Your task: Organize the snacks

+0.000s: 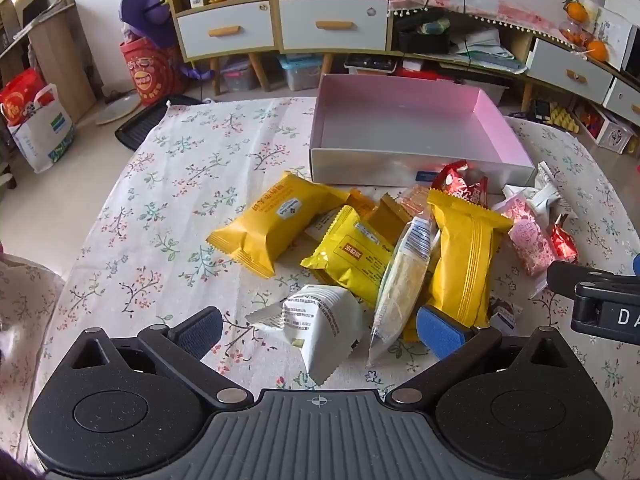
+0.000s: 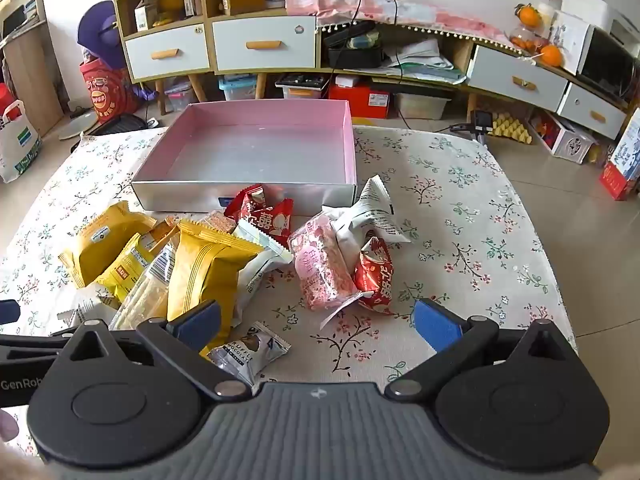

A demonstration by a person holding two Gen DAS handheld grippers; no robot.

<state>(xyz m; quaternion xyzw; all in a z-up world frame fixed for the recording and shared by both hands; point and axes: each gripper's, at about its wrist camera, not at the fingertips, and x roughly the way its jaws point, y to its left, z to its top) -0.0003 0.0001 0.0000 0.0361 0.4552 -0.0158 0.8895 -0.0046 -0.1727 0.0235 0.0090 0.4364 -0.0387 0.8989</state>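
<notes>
A pile of snack packets lies on the flowered tablecloth in front of a shallow box [image 1: 400, 160] [image 2: 244, 190] with a pink inside and nothing in it. Yellow packets [image 1: 276, 222] [image 2: 204, 276] fill the pile's left and middle, and a white packet [image 1: 320, 324] lies nearest. A pink packet [image 2: 318, 268], red packets [image 2: 374, 276] and a small chocolate packet [image 2: 250, 350] lie further right. My left gripper [image 1: 319, 330] hovers open above the white packet. My right gripper [image 2: 318, 326] hovers open above bare cloth, the chocolate packet near its left finger. Neither holds anything.
The table's edges [image 2: 532, 216] fall off to a tiled floor on the left, right and far sides. Beyond stand low cabinets with drawers [image 2: 260, 42], bags [image 1: 40, 128] and storage boxes on the floor. My right gripper's body [image 1: 600, 300] shows at the left view's right edge.
</notes>
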